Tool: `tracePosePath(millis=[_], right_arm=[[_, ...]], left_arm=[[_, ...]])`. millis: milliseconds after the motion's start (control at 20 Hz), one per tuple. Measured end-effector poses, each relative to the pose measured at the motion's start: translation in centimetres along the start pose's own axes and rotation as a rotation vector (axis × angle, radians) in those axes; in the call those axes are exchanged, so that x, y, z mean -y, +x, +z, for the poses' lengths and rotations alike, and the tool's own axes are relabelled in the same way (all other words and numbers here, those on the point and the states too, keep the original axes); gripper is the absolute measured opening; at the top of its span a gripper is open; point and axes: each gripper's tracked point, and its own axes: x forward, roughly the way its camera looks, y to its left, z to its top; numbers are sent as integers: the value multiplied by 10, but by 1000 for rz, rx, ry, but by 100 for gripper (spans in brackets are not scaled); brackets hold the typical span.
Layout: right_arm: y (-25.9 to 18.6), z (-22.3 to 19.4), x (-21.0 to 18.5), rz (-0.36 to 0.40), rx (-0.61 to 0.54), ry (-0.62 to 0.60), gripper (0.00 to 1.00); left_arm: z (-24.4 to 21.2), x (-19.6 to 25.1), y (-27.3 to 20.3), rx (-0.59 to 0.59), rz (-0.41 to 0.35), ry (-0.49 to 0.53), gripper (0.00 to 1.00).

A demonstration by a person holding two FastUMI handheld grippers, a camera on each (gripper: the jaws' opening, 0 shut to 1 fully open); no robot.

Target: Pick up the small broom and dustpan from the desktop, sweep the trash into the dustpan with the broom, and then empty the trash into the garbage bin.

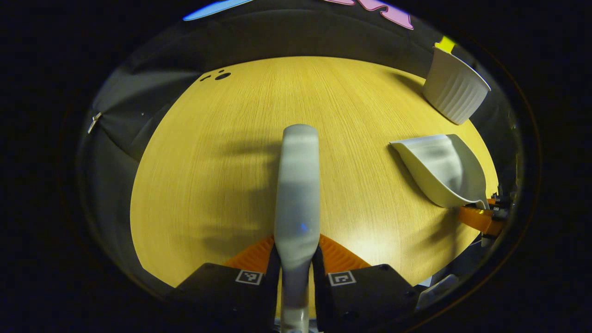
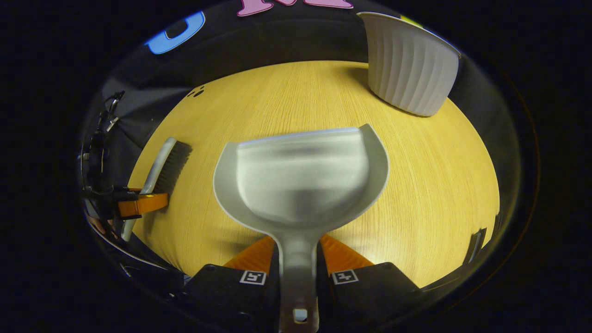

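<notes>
Broom [image 1: 297, 185]: held up over the counter [image 1: 208, 185] by its grey handle. It looks light and hard, with soft bristles [image 2: 173, 164].
Left gripper [image 1: 296, 261]: jaws squeeze the broom handle from both sides.
Dustpan [image 2: 300, 178]: thin, smooth plastic, likely light and a bit slippery. Best held by its stem.
Right gripper [image 2: 298, 266]: jaws pinch the dustpan stem.
Garbage bin [image 2: 409, 69]: white, ribbed, at the far edge of the counter.
Trash: I cannot see any.

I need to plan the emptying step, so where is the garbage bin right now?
The white ribbed garbage bin stands upright at the table's far right edge in the right gripper view, beyond the dustpan; the left gripper view shows it far right too.
</notes>
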Motion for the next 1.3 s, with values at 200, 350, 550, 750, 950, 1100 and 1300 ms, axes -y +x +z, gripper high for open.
tracePosePath(millis=[200,350,550,750,950,1100,1300], right_arm=[[-9,4,-13,59,10,38,49],[-31,20,-8,72,42,54,99],[-79,54,14,58,179,35,99],[-143,115,47,57,400,-23,99],[-203,184,75,72,623,-147,99],[-253,211,81,97,750,-215,99],[-293,230,80,100,896,-251,99]], left_arm=[[12,10,-21,62,-31,3,82],[18,14,-52,132,-30,-20,95],[42,29,-117,287,-23,-60,96],[81,45,-187,496,19,-126,96],[126,67,-245,714,26,-267,96],[153,79,-289,870,63,-311,96],[170,94,-329,978,98,-278,96]])
